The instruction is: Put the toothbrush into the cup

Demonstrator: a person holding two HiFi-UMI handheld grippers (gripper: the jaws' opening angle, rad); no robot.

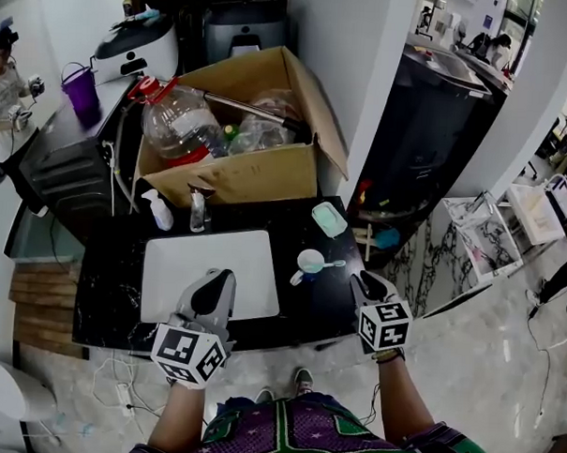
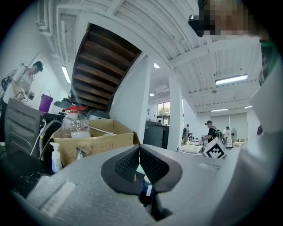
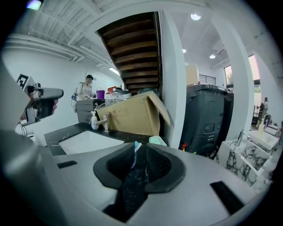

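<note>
A white cup (image 1: 307,263) with a blue base stands on the black counter (image 1: 108,279), right of the white sink basin (image 1: 211,265). The teal toothbrush (image 1: 332,264) rests in it, its handle leaning out to the right. My right gripper (image 1: 370,279) hovers just right of the handle, its jaws a narrow gap apart, holding nothing. In the right gripper view the toothbrush (image 3: 136,146) shows beyond the right gripper (image 3: 140,148). My left gripper (image 1: 217,276) hangs over the basin's front edge, shut and empty. In the left gripper view the cup (image 2: 145,184) shows behind the closed left gripper (image 2: 139,148).
A teal soap dish (image 1: 329,219) lies behind the cup. A faucet (image 1: 199,208) and a pump bottle (image 1: 158,211) stand behind the basin. Behind them an open cardboard box (image 1: 239,172) holds a large water bottle (image 1: 180,122). A dark bin (image 1: 429,124) stands to the right.
</note>
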